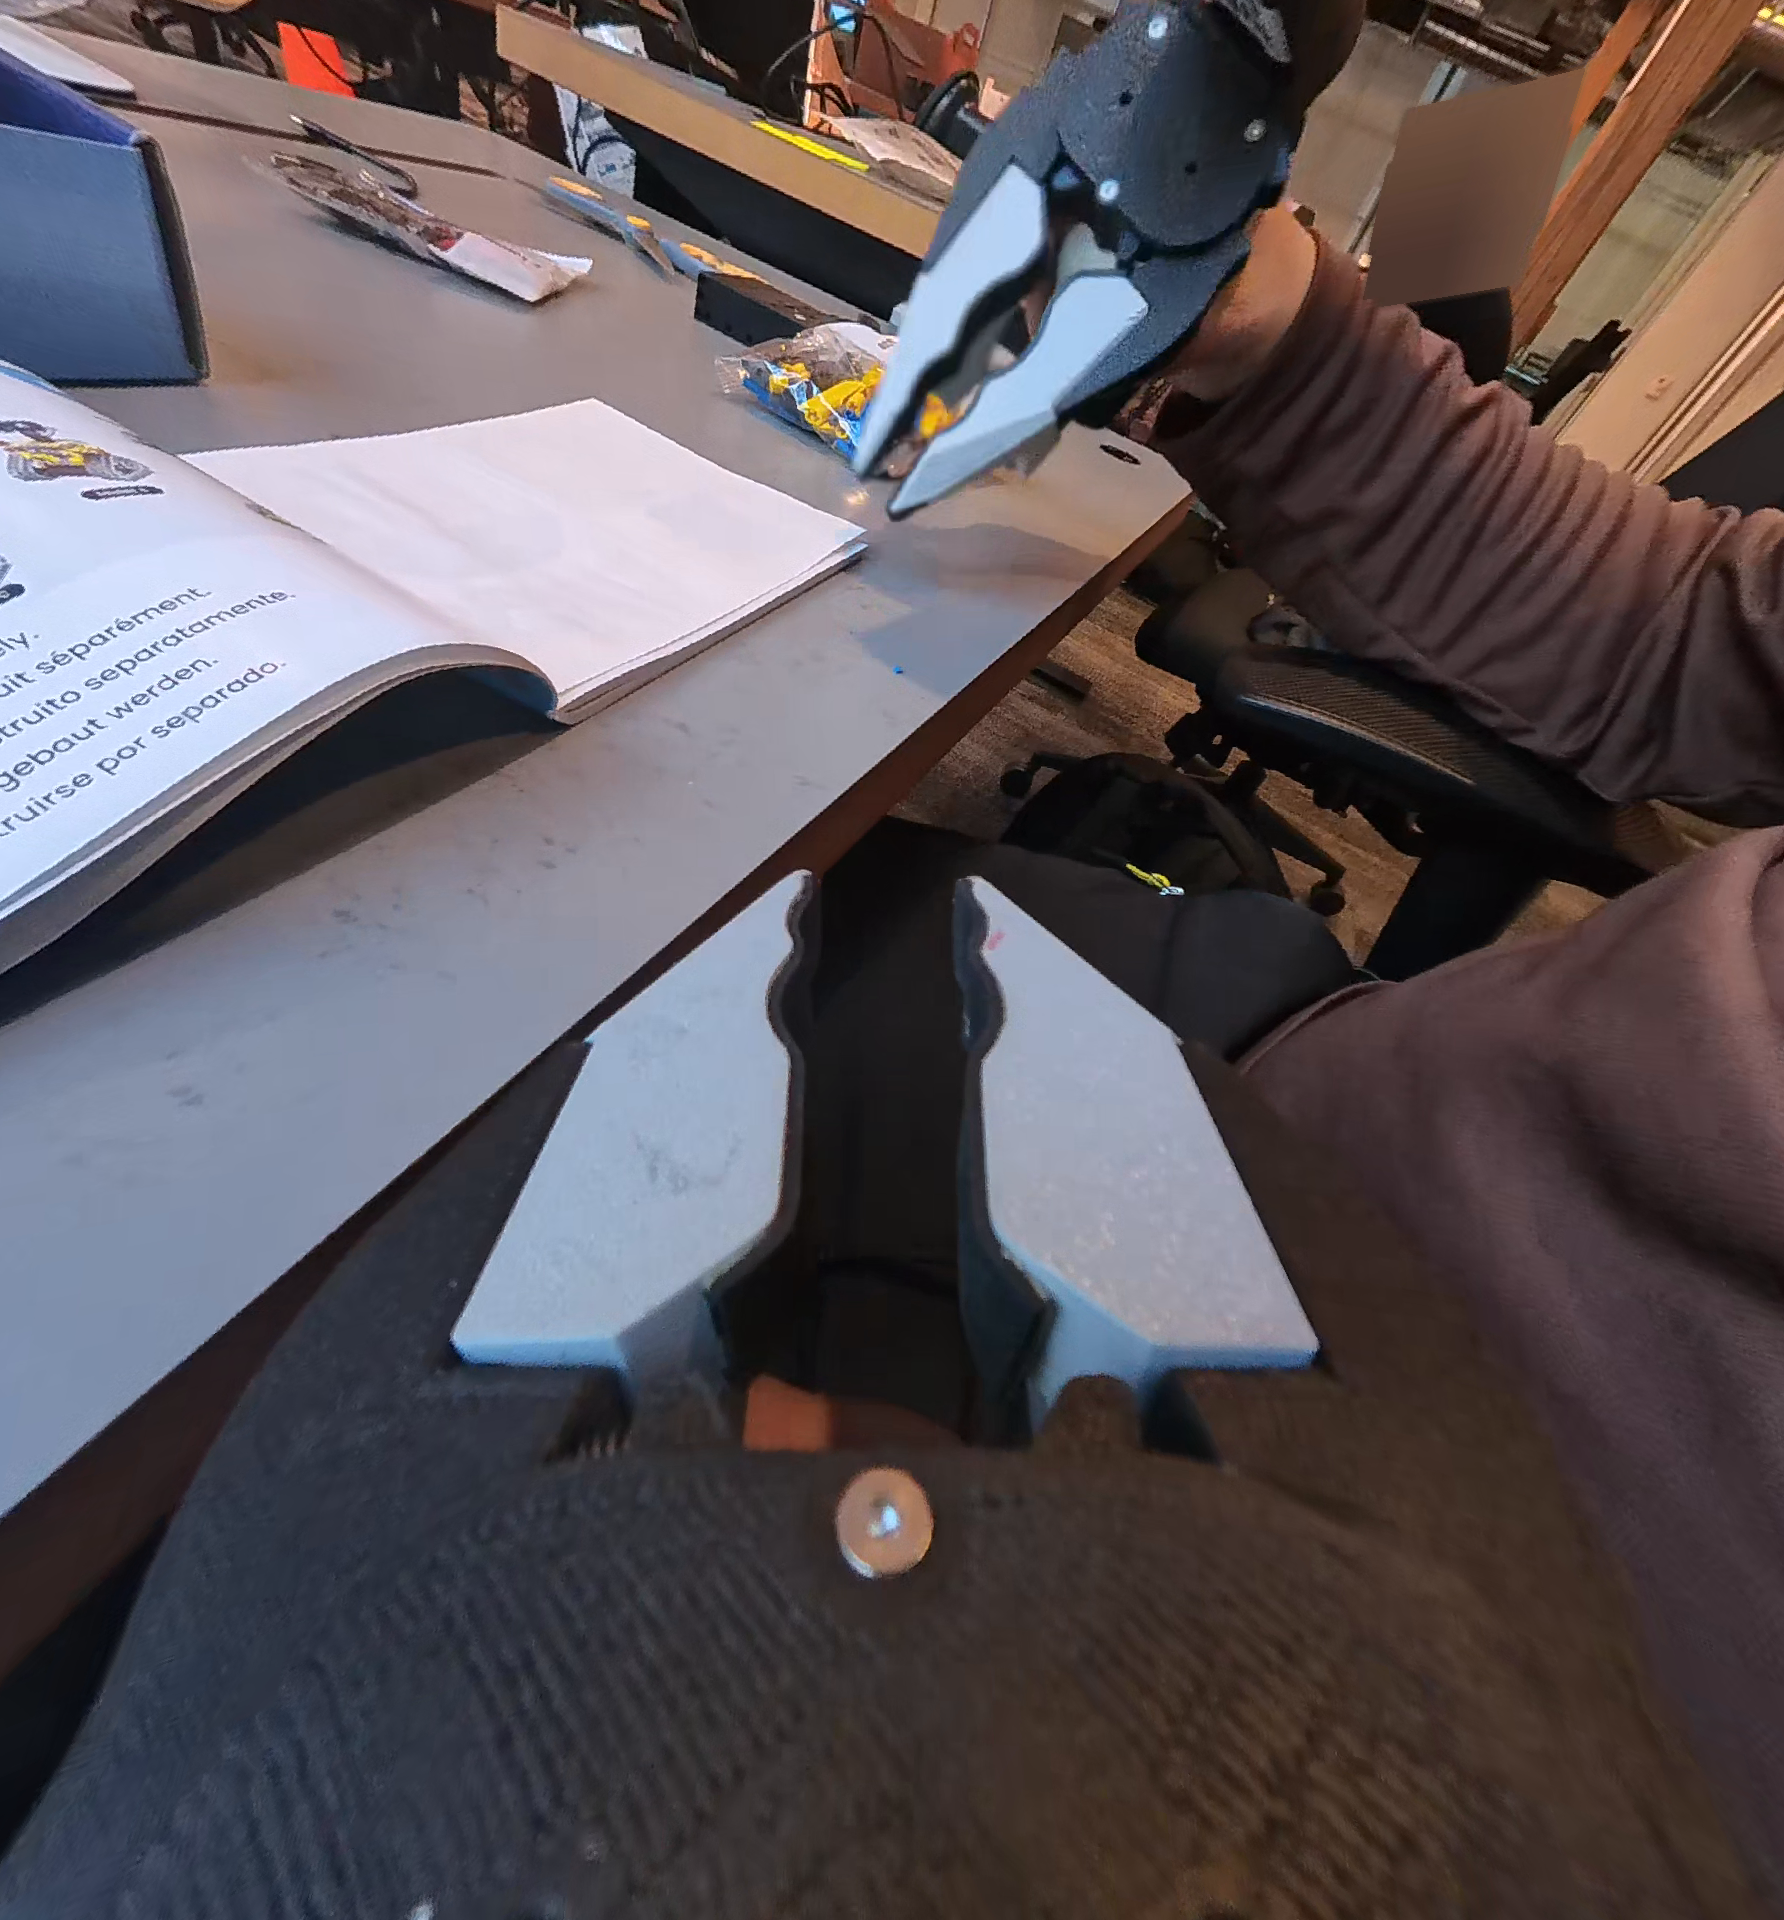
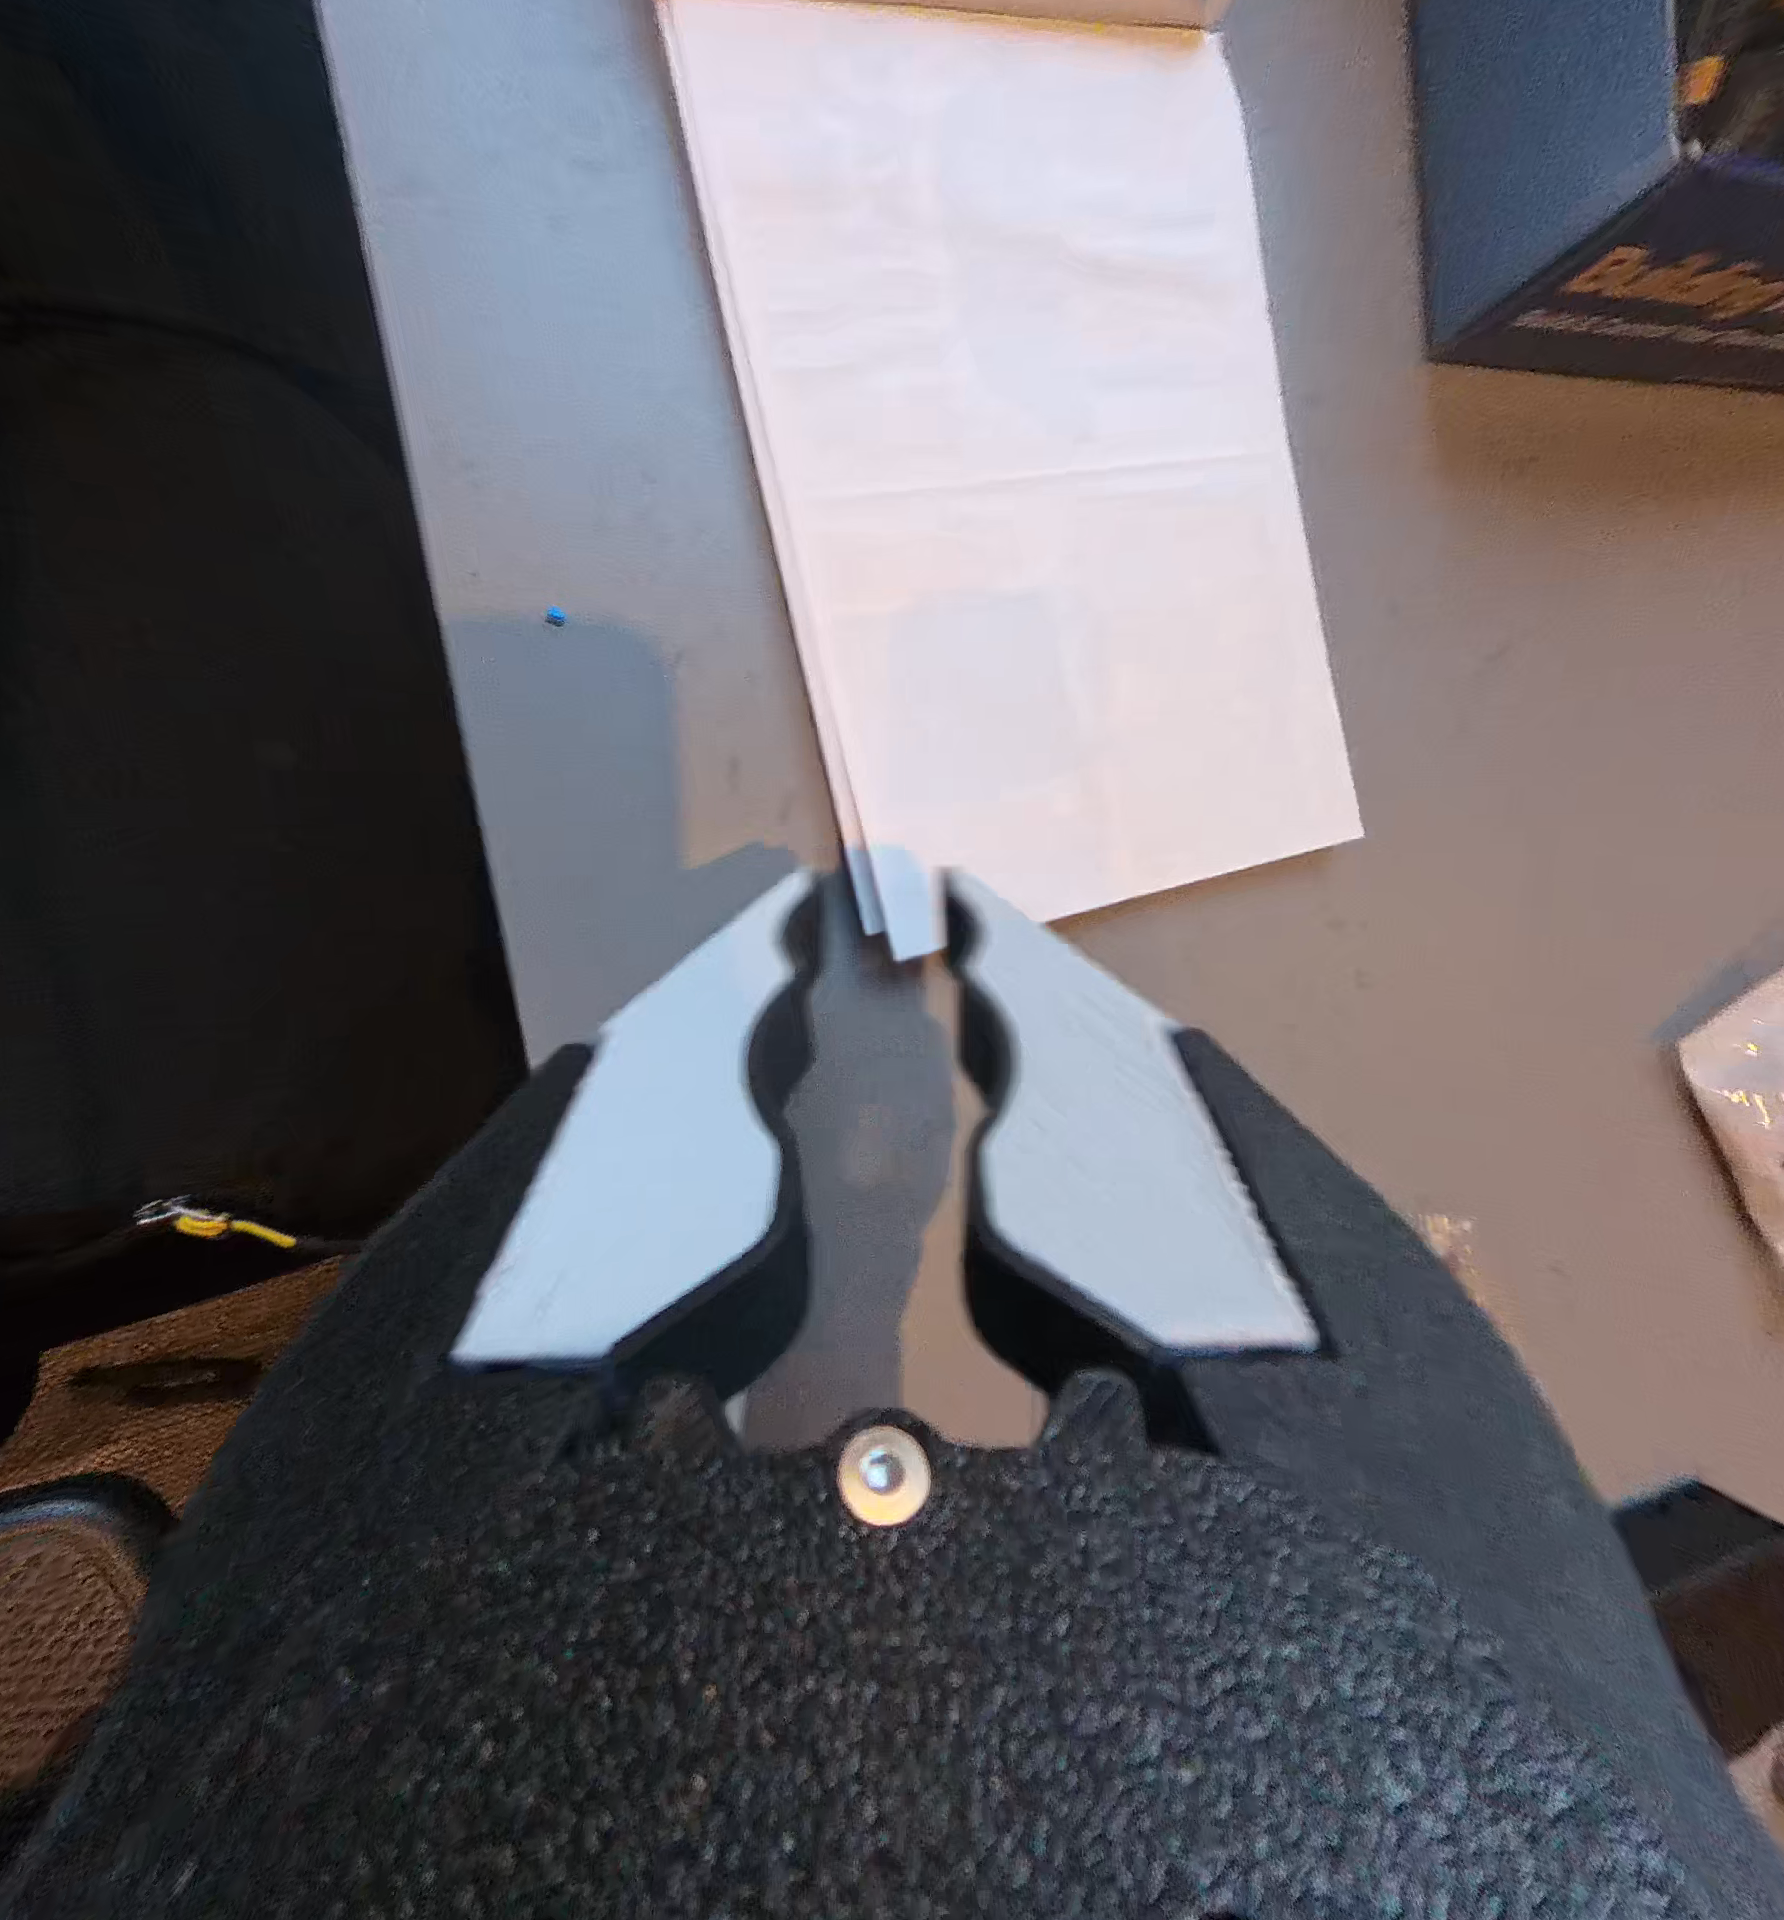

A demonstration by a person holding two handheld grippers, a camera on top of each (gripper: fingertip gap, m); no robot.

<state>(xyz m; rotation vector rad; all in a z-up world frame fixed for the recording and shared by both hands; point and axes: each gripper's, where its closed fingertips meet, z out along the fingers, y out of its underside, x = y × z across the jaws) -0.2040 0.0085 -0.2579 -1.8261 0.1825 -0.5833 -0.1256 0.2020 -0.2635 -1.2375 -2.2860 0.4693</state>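
Note:
An open white booklet (image 1: 514,540) lies flat on the grey table (image 1: 452,935). My left gripper (image 1: 883,894) hangs over the table's near edge, open, with nothing between its fingers. My right gripper (image 1: 888,483) hovers just past the booklet's far right corner, its jaws partly apart. In the right wrist view the booklet (image 2: 1023,468) lies ahead and its corner shows between the tips of my right gripper (image 2: 883,883). The pads do not press on it. A tiny blue piece (image 2: 553,616) lies on the table (image 2: 555,416) near its edge.
A clear bag of yellow and blue pieces (image 1: 815,384) lies behind the right gripper. A dark box (image 1: 46,260) stands at the far left, and a clear bag of dark pieces (image 1: 431,234) lies beyond it. An office chair (image 1: 1387,748) and a black bag (image 1: 1127,821) are on the floor beside the table. The tips of one gripper are about 20 cm away from the tips of the other.

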